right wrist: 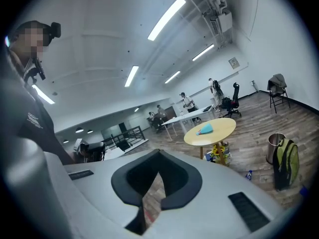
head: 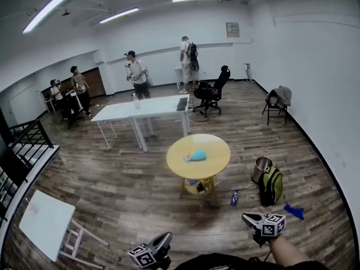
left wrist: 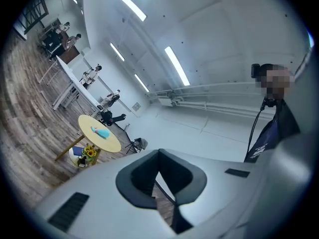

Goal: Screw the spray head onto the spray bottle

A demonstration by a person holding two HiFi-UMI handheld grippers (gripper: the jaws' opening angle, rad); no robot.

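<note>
A round yellow table (head: 216, 151) stands mid-room, a few steps ahead of me. On it lies a teal bottle-shaped thing (head: 195, 156) with a pale tip, on its side. Both gripper views show the same table (left wrist: 113, 143) (right wrist: 222, 128) and teal thing (left wrist: 101, 132) (right wrist: 205, 129) far off. At the bottom edge of the head view, my left gripper (head: 163, 240) and my right gripper (head: 248, 219) are held low, both far short of the table. Each one (left wrist: 159, 153) (right wrist: 159, 153) is shut with nothing between its jaws. I cannot make out a separate spray head.
A small blue bottle (head: 234, 197) stands on the wood floor by a metal bin (head: 261, 169) and a green backpack (head: 271, 185). Sunflowers (head: 202, 185) sit under the round table. Long white tables (head: 143, 108), an office chair (head: 212, 90) and several people are farther back. A white table (head: 46, 223) stands near left.
</note>
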